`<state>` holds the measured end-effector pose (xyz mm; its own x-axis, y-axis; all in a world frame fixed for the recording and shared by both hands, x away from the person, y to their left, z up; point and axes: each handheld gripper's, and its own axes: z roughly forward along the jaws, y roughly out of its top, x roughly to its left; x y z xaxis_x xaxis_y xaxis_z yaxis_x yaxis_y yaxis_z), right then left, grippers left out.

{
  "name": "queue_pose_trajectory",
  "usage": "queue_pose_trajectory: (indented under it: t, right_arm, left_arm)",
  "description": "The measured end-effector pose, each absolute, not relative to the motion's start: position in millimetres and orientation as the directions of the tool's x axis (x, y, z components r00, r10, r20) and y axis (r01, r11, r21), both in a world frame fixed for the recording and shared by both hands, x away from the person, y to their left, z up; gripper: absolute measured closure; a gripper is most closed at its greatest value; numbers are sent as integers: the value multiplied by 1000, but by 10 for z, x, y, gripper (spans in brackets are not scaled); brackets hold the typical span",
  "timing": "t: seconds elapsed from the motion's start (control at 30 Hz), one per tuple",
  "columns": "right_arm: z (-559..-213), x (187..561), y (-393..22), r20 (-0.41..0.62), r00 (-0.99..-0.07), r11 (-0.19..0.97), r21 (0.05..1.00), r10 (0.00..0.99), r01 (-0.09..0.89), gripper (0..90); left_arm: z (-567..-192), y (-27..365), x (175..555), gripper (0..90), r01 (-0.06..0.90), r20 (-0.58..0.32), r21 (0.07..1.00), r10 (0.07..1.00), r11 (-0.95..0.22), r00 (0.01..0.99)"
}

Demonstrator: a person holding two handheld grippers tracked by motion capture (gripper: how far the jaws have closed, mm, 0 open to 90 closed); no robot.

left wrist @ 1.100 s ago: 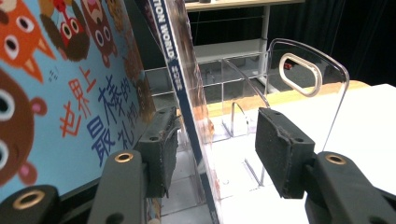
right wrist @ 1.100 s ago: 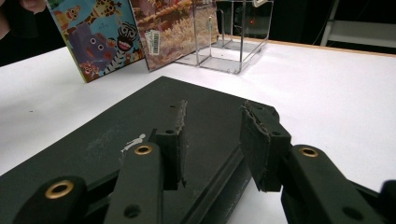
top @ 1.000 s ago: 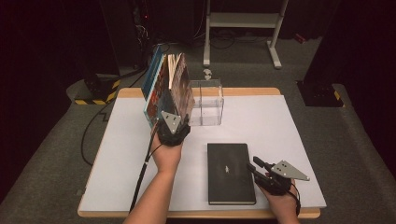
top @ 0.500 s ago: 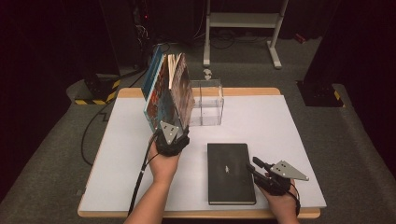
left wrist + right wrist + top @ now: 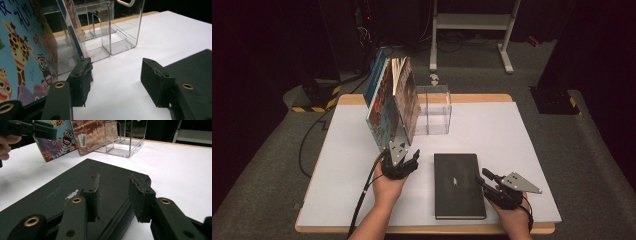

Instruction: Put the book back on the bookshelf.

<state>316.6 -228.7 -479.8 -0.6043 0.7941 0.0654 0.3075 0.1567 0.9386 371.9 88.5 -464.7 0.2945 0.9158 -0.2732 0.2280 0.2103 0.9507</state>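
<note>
Several picture books [image 5: 392, 105] lean upright in a clear acrylic rack [image 5: 434, 110] at the back of the white table [image 5: 517, 135]. My left gripper [image 5: 401, 156] sits just in front of their lower corner. Its jaws [image 5: 115, 67] have just been opening; they stand open on bare table, with the giraffe cover [image 5: 22, 55] to their left. A black book [image 5: 458, 185] lies flat near the front edge. My right gripper [image 5: 486, 176] hovers at its right edge, jaws [image 5: 113, 182] open over the cover [image 5: 62, 195], pinching nothing.
The rack's right compartments [image 5: 120, 27] hold nothing. A cable [image 5: 362, 200] trails from the left gripper off the front of the table. Beyond the table stand a white metal frame [image 5: 472, 30] and dark floor equipment [image 5: 317, 92].
My left gripper has drawn back from the books toward the table's front and sunk lower, with its jaws wider apart. The right gripper and the black book have kept still.
</note>
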Motion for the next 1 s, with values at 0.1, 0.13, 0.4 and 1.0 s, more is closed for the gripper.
queue_pose_trajectory:
  t: [0.1, 0.13, 0.4, 1.0]
  right_arm:
    - [-4799, 3164, -2287, 66, -604, 157, 938, 794, 308, 609]
    - [-4799, 3164, -2286, 67, -603, 156, 938, 795, 310, 609]
    - [-4816, 3171, -2264, 66, -605, 165, 934, 793, 317, 603]
    - [-4811, 3201, -2272, 64, -578, 212, 893, 814, 397, 397]
  left_arm:
    - [-4690, 892, 3667, 380, 244, -279, 948, 907, 207, 315]
    - [-4698, 896, 3645, 379, 248, -281, 947, 904, 206, 323]
    - [-4772, 921, 3479, 300, 303, -296, 935, 874, 183, 385]
    - [-4937, 1123, 3188, 159, 353, -338, 917, 833, 186, 439]
